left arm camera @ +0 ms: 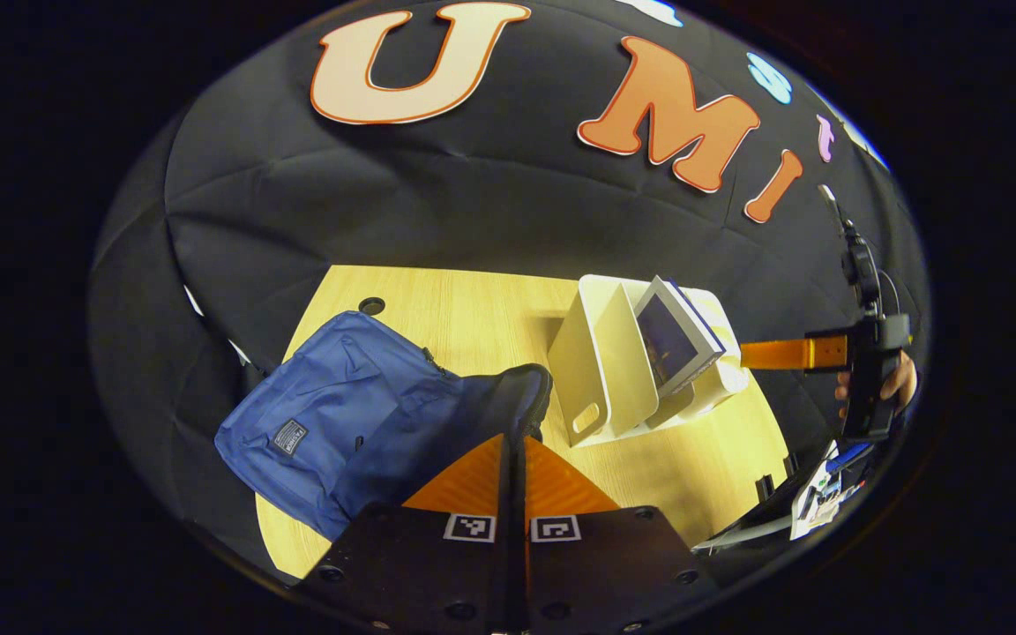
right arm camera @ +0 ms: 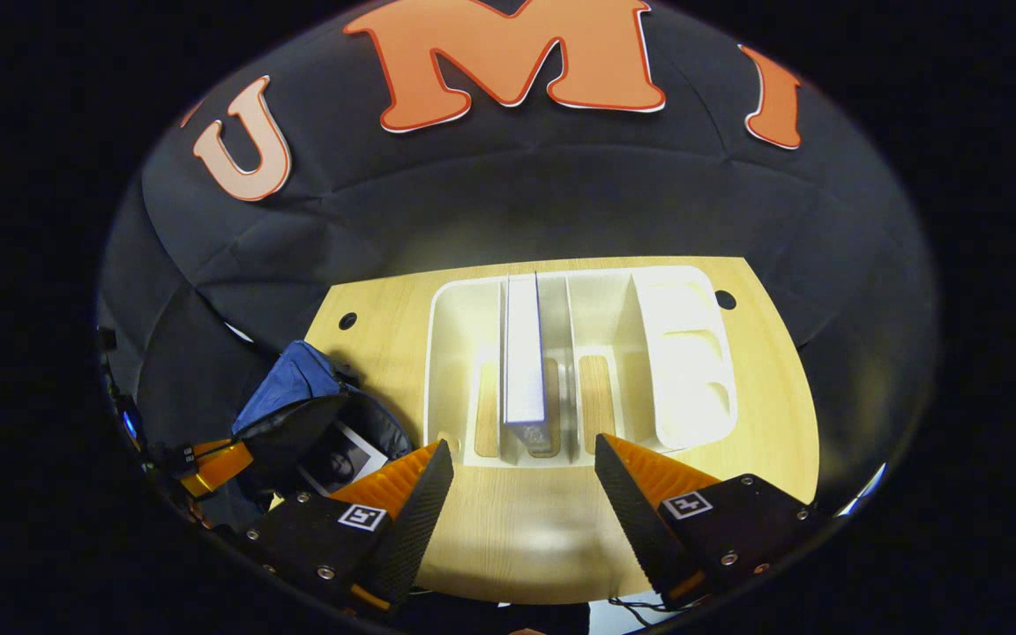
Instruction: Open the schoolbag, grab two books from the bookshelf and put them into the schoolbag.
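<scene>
Schoolbag: the blue schoolbag (left arm camera: 332, 423) lies on the left part of the wooden table (left arm camera: 473, 309), mouth toward the bookshelf. In the right gripper view its opening is held up and a book (right arm camera: 339, 459) with a pale cover shows inside it.
Bag flap: the dark edge of the flap (left arm camera: 508, 392) is lifted, pinched at the top by the left gripper.
Bookshelf: a white divided bookshelf (left arm camera: 601, 370) stands on the table, right of the bag and close to it; in the right gripper view it has several upright slots (right arm camera: 649, 353).
Shelf contents: one book (right arm camera: 524, 357) stands upright in a middle slot, page edges up; in the left gripper view it leans slightly and shows a dark cover (left arm camera: 668, 339). The slots to either side look bare.
Left gripper: the left gripper (left arm camera: 515, 441) is clenched, its two orange fingers drawn together on the bag flap, which passes between them. It is raised over the bag; the right gripper view shows it at the bag's left (right arm camera: 208, 466).
Right gripper: the right gripper (right arm camera: 521, 481) is spread wide, grasping nothing, its fingers (right arm camera: 420, 494) on either side of the shelf's front edge, aimed at the standing book and short of it.
Hand: in the left gripper view a hand (left arm camera: 896, 384) holds the right gripper at the far right, fingers pointing toward the shelf.
</scene>
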A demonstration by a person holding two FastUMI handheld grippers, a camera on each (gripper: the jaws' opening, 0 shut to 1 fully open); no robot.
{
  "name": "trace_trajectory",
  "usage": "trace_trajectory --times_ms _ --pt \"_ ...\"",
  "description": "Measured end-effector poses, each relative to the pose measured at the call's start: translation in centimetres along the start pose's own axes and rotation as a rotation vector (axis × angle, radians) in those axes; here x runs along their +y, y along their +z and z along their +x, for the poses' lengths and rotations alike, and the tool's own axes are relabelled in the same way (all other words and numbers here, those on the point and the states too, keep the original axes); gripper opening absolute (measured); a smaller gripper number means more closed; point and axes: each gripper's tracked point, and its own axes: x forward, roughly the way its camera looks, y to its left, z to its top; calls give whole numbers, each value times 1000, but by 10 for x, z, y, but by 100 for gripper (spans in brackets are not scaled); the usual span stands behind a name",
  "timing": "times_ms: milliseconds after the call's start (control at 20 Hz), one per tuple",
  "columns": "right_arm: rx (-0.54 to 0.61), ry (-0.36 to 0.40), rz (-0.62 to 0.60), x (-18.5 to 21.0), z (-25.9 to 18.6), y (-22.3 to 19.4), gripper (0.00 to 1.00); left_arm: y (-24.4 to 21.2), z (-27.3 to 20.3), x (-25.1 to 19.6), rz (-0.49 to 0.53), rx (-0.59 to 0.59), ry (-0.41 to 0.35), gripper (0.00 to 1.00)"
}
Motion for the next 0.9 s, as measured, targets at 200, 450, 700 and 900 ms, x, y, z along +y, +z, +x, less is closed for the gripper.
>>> trace_trajectory --times_ms 200,450,700,900 --pt "60 -4 -67 -4 20 29 98 -2 -7 5 -6 -5 14 1" --pt "171 -38 -161 -6 64 36 98 9 -17 13 52 7 46 0" --pt "237 -82 -197 -11 95 28 97 25 -26 23 88 8 71 0" --pt "286 -88 -181 -9 111 24 95 30 -29 28 62 17 66 0"
